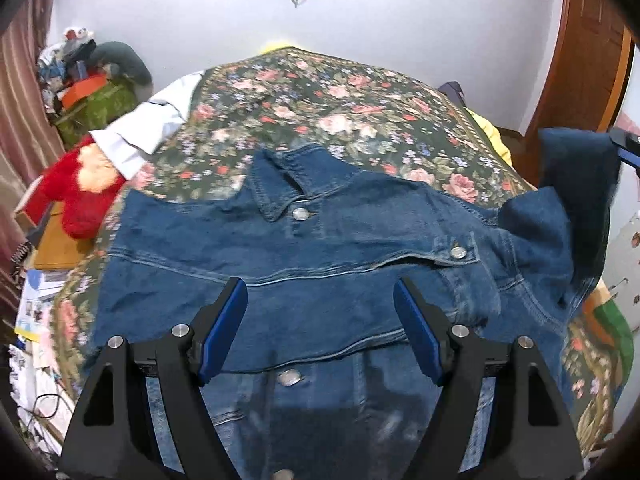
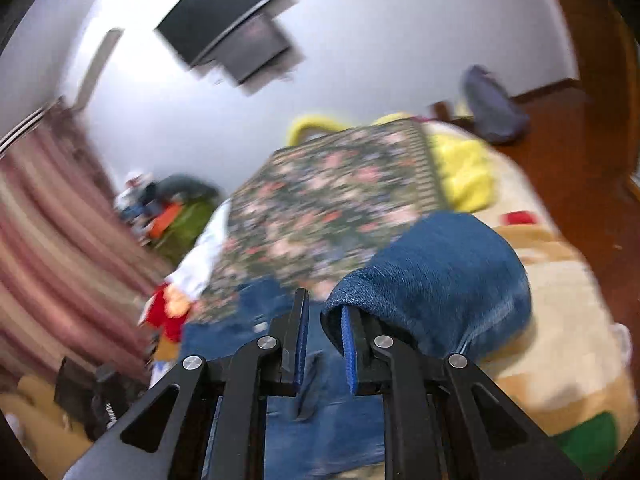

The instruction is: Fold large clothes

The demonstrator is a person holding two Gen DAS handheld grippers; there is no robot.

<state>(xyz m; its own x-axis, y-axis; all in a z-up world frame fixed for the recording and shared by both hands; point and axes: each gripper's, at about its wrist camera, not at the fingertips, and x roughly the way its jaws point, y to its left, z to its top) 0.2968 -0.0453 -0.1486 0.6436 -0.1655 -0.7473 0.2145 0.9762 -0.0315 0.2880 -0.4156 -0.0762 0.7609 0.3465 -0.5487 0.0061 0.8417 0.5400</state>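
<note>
A floral bedspread covers the bed, and a denim jacket lies front-up across its near half. One sleeve is lifted at the jacket's right, draped over one finger of the right gripper, whose jaws stand slightly apart. The left gripper hovers wide open above the jacket's chest.

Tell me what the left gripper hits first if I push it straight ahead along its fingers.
Most likely the denim jacket. The left gripper is open and empty, angled down over the jacket's front panel, so its fingers should meet the denim near the chest seam, short of the collar. Depth is hard to judge through the fisheye.
</note>
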